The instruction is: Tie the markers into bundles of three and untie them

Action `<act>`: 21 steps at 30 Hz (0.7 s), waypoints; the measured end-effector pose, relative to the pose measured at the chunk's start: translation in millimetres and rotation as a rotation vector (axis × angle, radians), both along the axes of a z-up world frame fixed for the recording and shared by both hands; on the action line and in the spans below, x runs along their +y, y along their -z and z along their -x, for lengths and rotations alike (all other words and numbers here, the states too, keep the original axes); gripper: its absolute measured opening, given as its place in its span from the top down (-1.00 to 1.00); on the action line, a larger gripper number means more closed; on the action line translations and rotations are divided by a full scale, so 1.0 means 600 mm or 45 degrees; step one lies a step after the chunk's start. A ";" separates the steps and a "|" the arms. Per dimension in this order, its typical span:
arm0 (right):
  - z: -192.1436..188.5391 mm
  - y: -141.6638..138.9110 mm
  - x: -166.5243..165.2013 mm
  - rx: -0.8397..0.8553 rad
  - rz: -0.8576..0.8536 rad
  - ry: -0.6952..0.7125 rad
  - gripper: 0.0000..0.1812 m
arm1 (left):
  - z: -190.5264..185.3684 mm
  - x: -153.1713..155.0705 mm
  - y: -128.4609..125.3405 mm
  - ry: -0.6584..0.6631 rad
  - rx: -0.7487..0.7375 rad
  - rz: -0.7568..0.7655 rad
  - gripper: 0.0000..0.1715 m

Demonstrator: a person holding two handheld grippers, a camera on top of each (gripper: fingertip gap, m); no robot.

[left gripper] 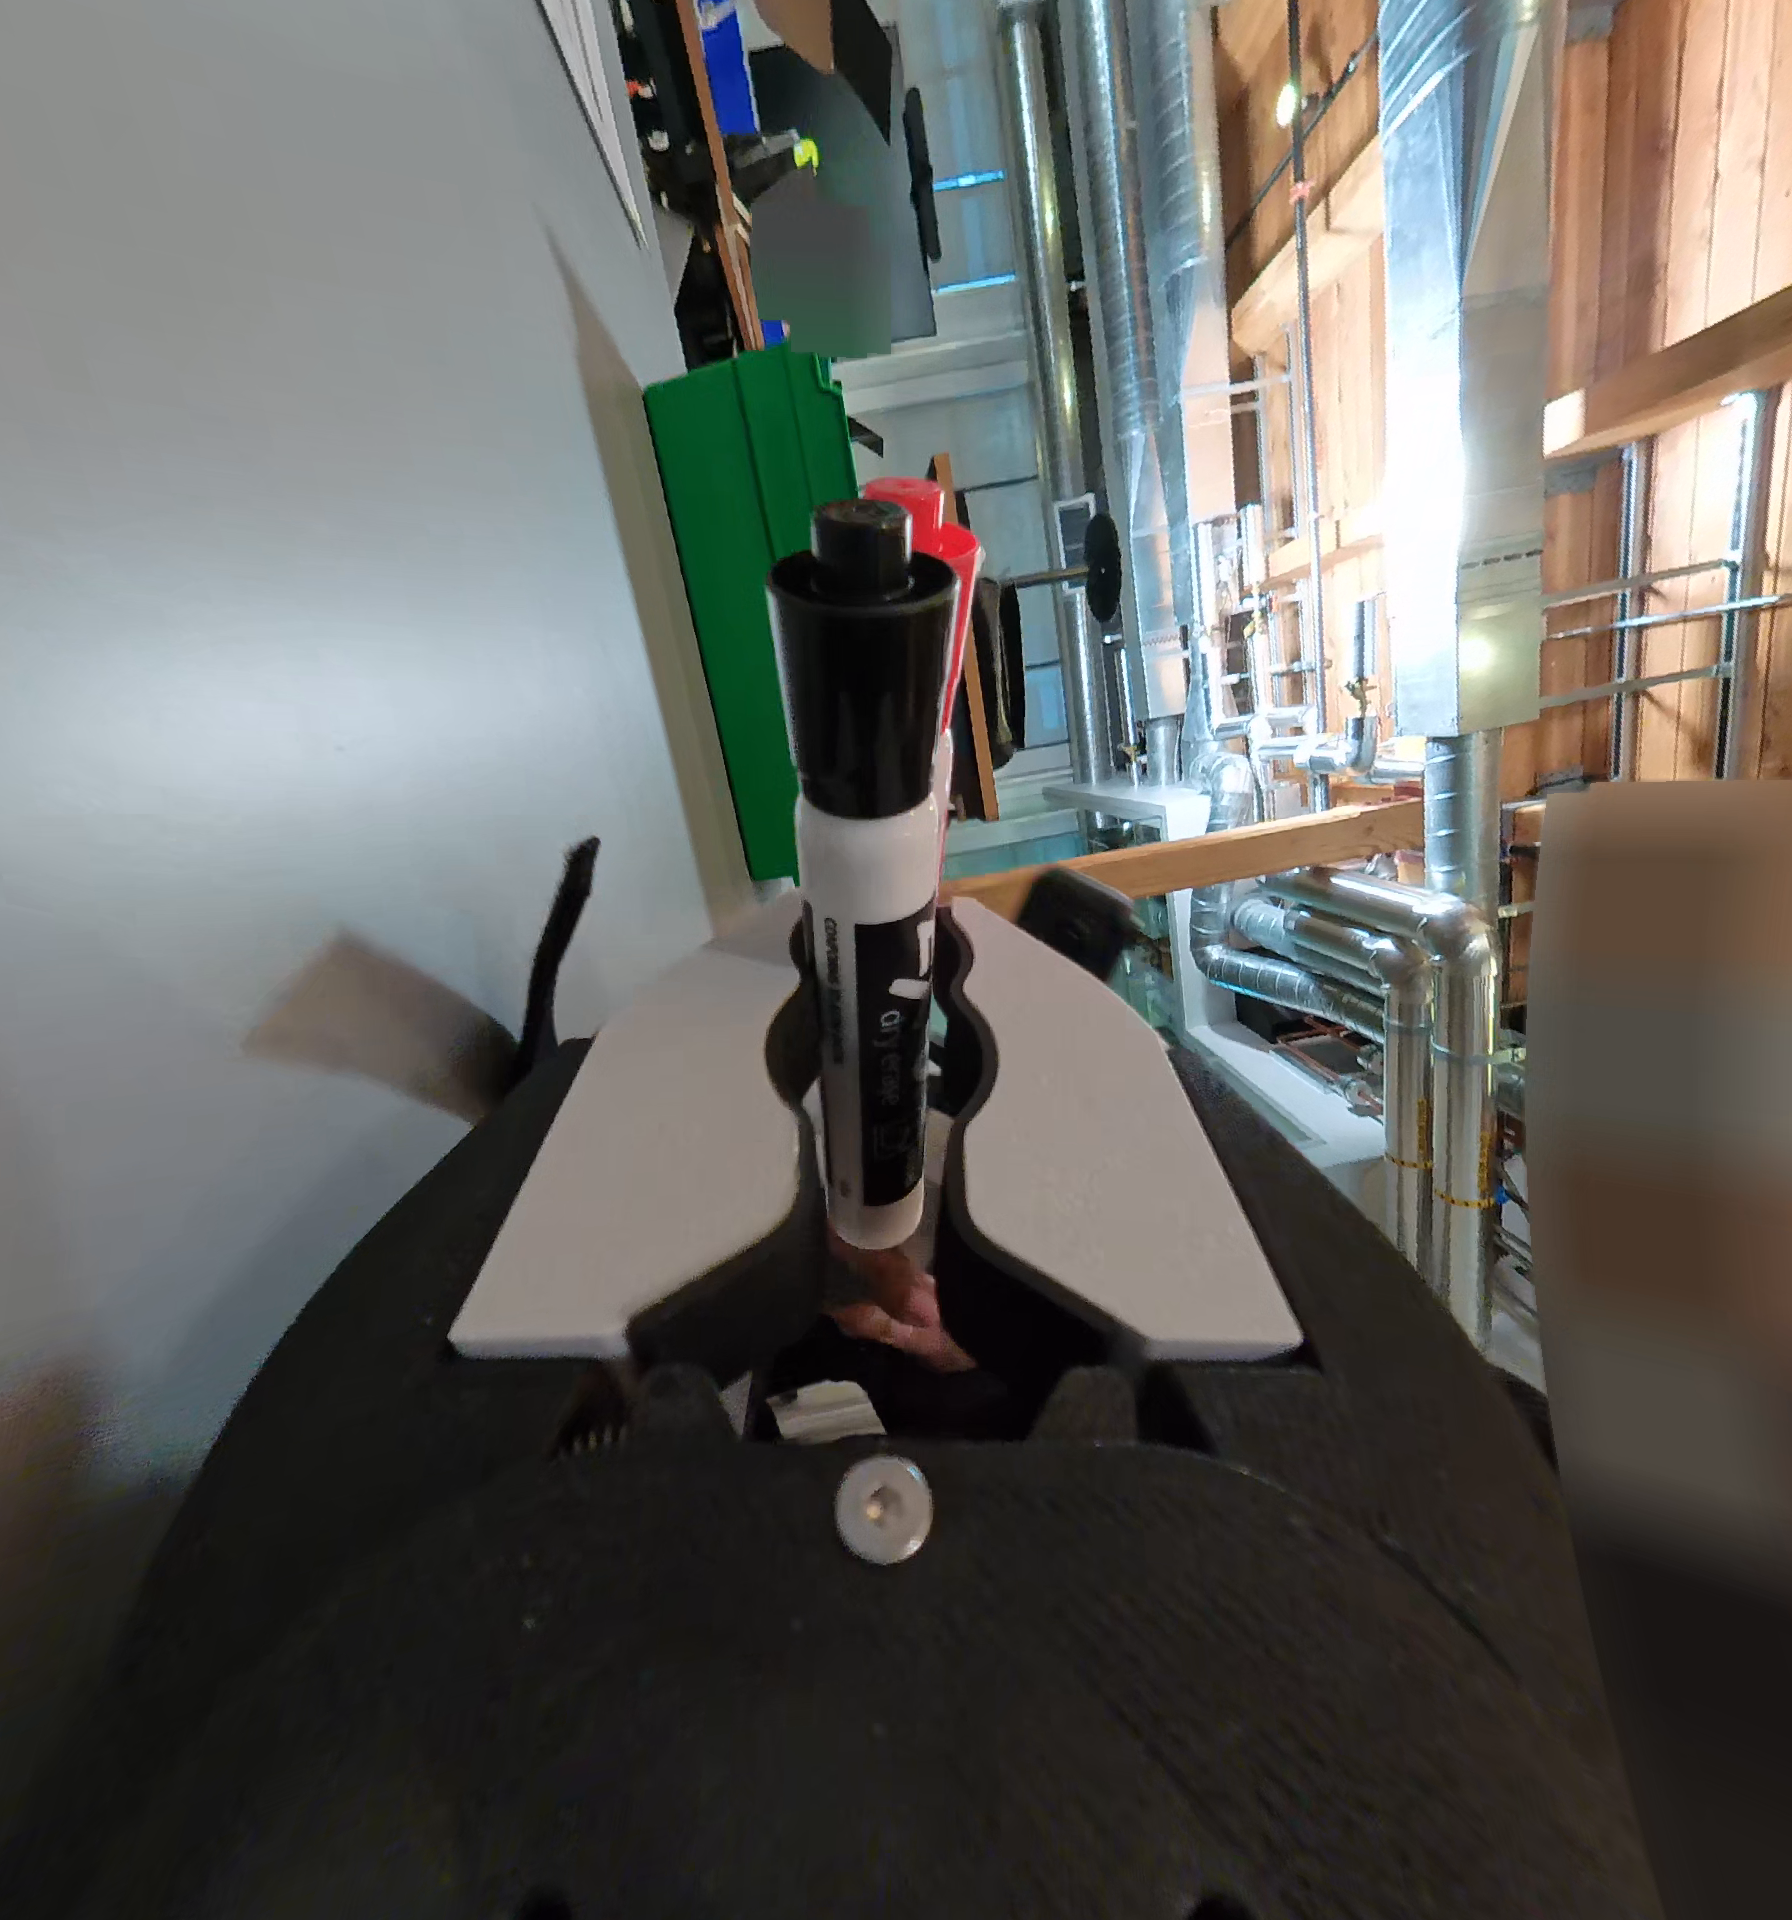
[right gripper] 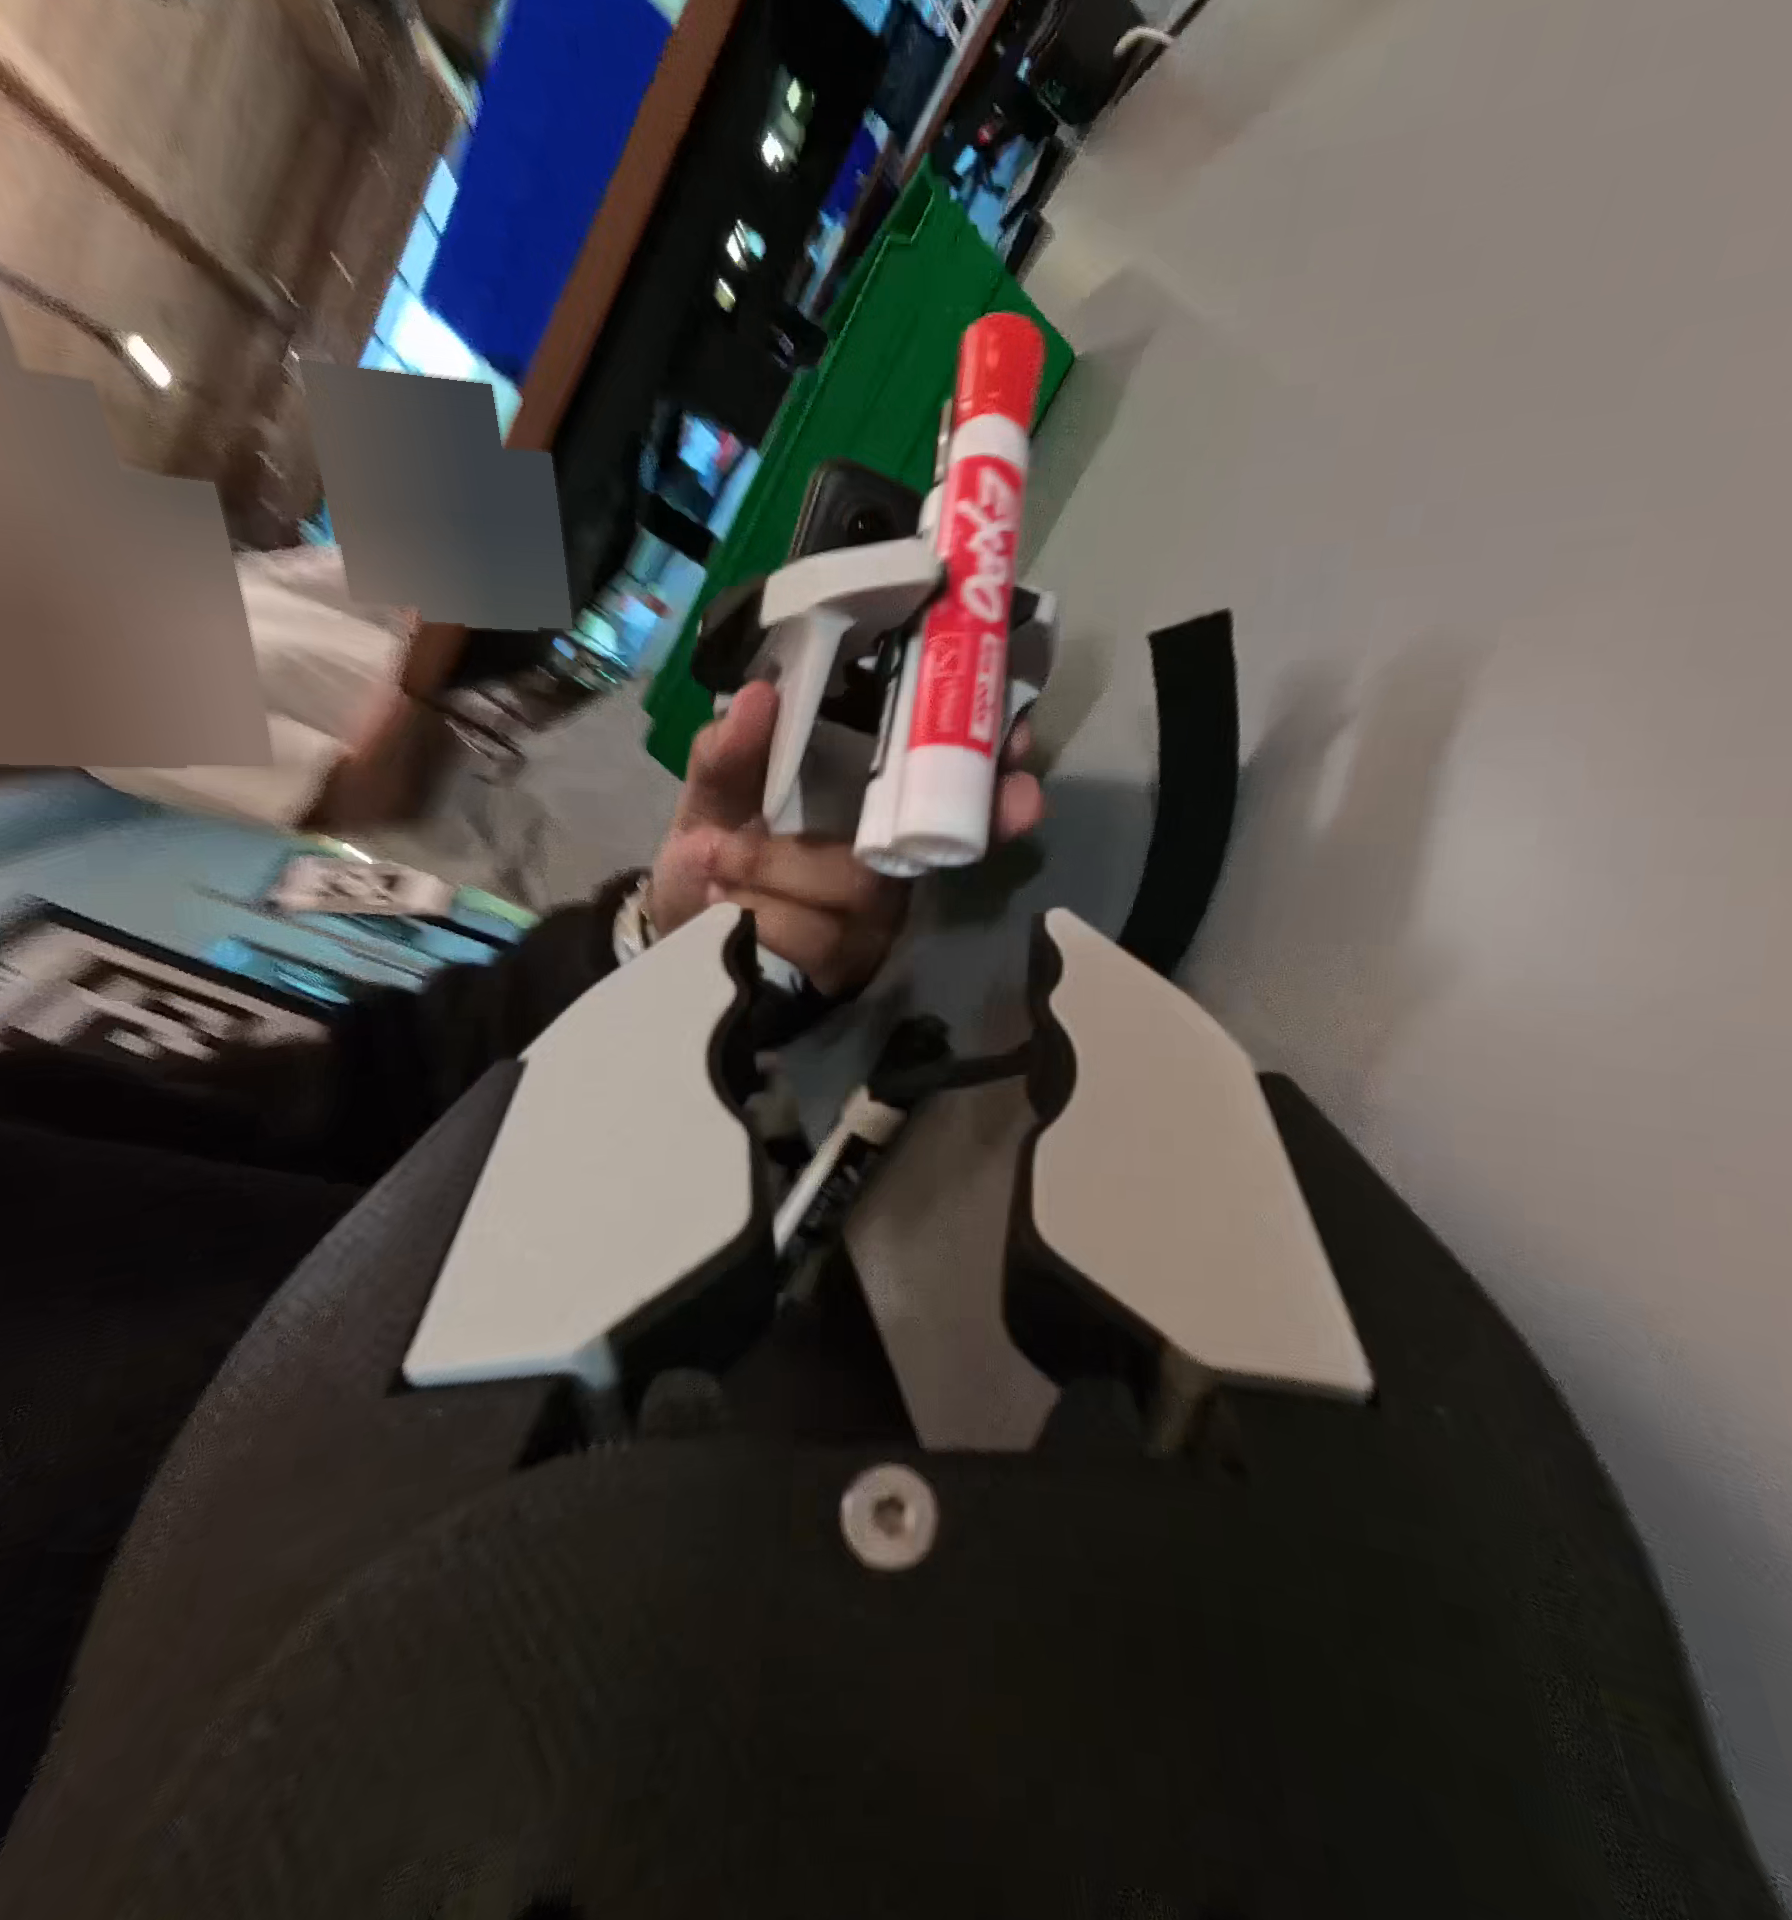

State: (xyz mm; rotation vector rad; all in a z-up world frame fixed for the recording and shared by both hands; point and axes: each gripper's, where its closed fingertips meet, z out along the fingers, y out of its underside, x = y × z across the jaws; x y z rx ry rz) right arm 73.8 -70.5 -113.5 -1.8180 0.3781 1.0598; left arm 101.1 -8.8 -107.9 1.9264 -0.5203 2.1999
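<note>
Black and red caps let us count the markers in our left tongs (left gripper: 876,1049): one black marker (left gripper: 866,883) in front and red markers (left gripper: 949,561) behind it, two red caps showing, so three pens in all. From the right wrist view the same bundle shows as a red marker (right gripper: 970,623) with a second white barrel end beside it; we cannot make out the third there. The left tongs are closed on the bundle, gripping it around the barrels with the caps pointing away from the camera. One black strap (right gripper: 1193,790) curves across the pale desk (right gripper: 1546,520) beside them; in the left wrist view a dark strap (left gripper: 559,956) sticks up at the edge of the tongs, and we cannot tell whether it touches the pens. One green bin (left gripper: 746,582) stands at the far end of the desk. Behind it the room shows silver ducts and pipes (left gripper: 1110,312) against wooden plank walls (left gripper: 1702,260), and a blue panel (right gripper: 549,187) in the other view. Our right tongs (right gripper: 892,997) stand open with nothing between the jaws, pointed at the left hand (right gripper: 767,852), which wraps the handle of the left tongs in a dark sleeve. Both views are tilted, so the desk runs up one side.
</note>
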 end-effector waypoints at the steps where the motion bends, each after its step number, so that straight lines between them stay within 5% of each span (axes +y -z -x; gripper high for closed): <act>1: 0.007 -0.005 -0.004 -0.135 -0.016 -0.022 0.44 | 0.001 0.007 -0.001 -0.018 -0.001 -0.002 0.78; 5: 0.072 -0.014 -0.027 -0.489 -0.073 -0.214 0.43 | 0.003 0.030 -0.003 -0.067 -0.011 -0.040 0.78; 10: 0.147 0.028 -0.048 -0.875 -0.045 -0.446 0.42 | 0.005 0.039 -0.008 -0.086 -0.020 -0.058 0.78; 21: 0.193 0.074 -0.058 -0.741 0.230 -0.425 0.41 | 0.011 0.043 -0.024 -0.118 -0.044 -0.094 0.77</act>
